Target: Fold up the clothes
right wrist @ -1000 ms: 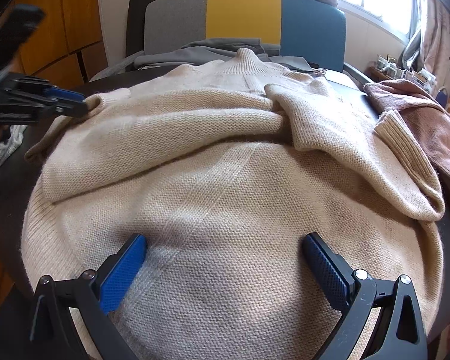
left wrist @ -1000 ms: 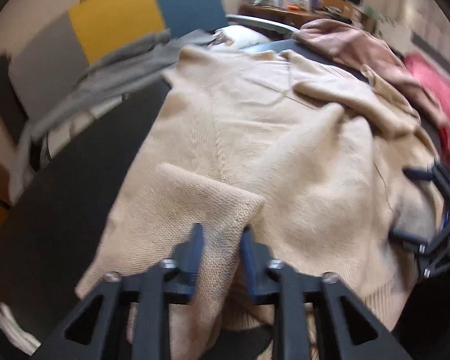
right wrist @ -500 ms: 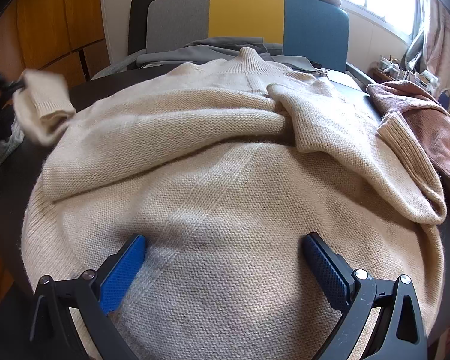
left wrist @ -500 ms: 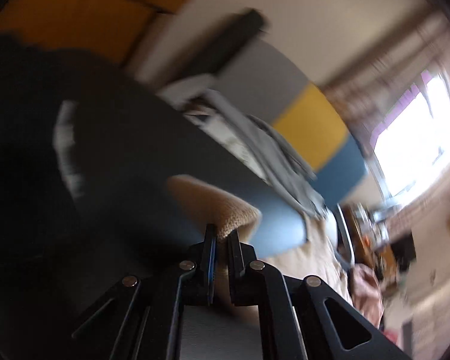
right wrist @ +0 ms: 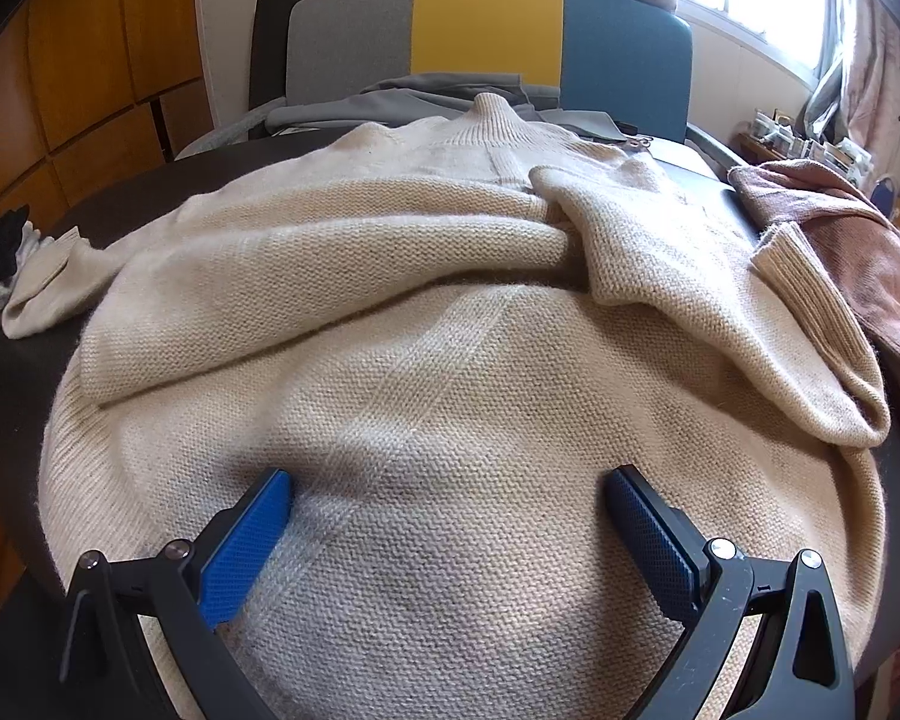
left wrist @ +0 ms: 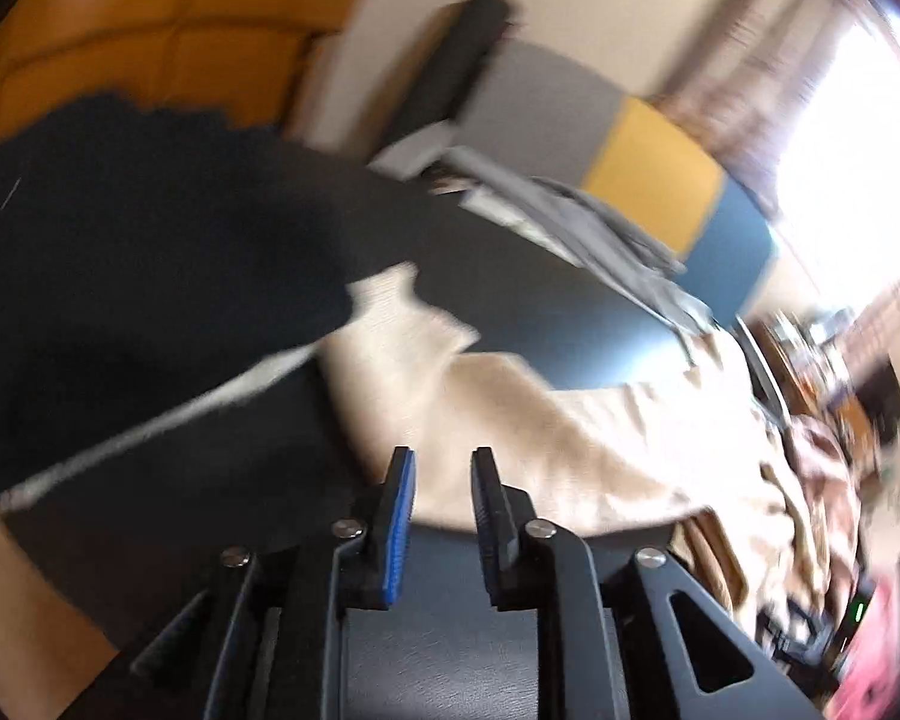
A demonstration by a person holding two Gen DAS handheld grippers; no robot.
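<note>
The right gripper [right wrist: 450,531] fingers are spread wide over one cream sweater [right wrist: 450,324] laid on a dark table [right wrist: 6,372]. The left gripper [left wrist: 441,480] fingers are slightly parted, nothing between them. One three-coloured chair [right wrist: 486,30] stands at twelve o'clock, one pink garment [right wrist: 858,234] at two; only the left view shows dark cloth [left wrist: 120,252].

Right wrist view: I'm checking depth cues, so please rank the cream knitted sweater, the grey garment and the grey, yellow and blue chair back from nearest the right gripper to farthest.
1. Cream knitted sweater: directly under the open right gripper.
2. Grey garment: beyond the sweater's collar, centre.
3. Grey, yellow and blue chair back: behind it, top centre.
</note>
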